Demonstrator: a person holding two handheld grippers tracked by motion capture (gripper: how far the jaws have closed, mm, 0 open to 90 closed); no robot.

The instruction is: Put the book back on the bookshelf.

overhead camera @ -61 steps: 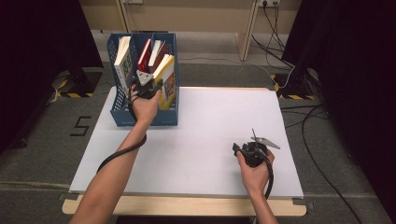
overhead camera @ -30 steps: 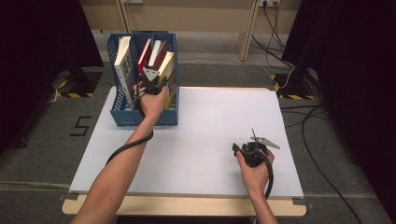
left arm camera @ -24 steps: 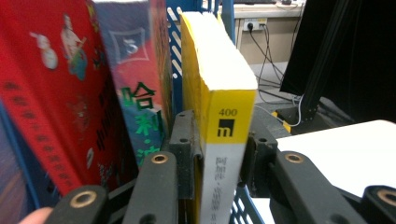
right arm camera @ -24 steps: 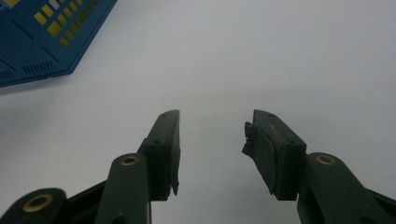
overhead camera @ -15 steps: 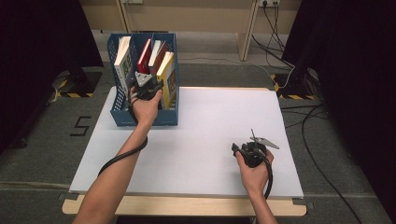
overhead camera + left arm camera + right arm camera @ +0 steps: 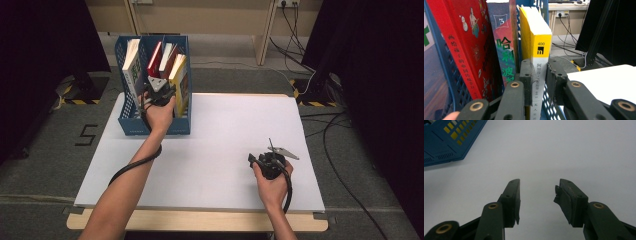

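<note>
While its jaws have just been closing, left claw (image 6: 537,80) clamps yellow book (image 6: 536,47) in blue rack (image 6: 131,125), ready for lifting; right claw (image 6: 537,200) idle, released, over tabletop (image 6: 215,145).

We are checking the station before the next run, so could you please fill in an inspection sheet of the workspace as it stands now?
Surface: white table, bare apart from the rack and the hands.
Job's things: blue file rack at the far left corner, holding upright books; yellow book in its right compartment, red book beside it.
Clutter: nothing seen.
Grippers: left gripper has just been closing, jaws pressed on the yellow book's spine; right gripper open over bare table, holding nothing.
Cables: gripper cable trails along the left forearm; floor cables run right of the table.
Surroundings: grey floor, black curtains at the sides.
</note>
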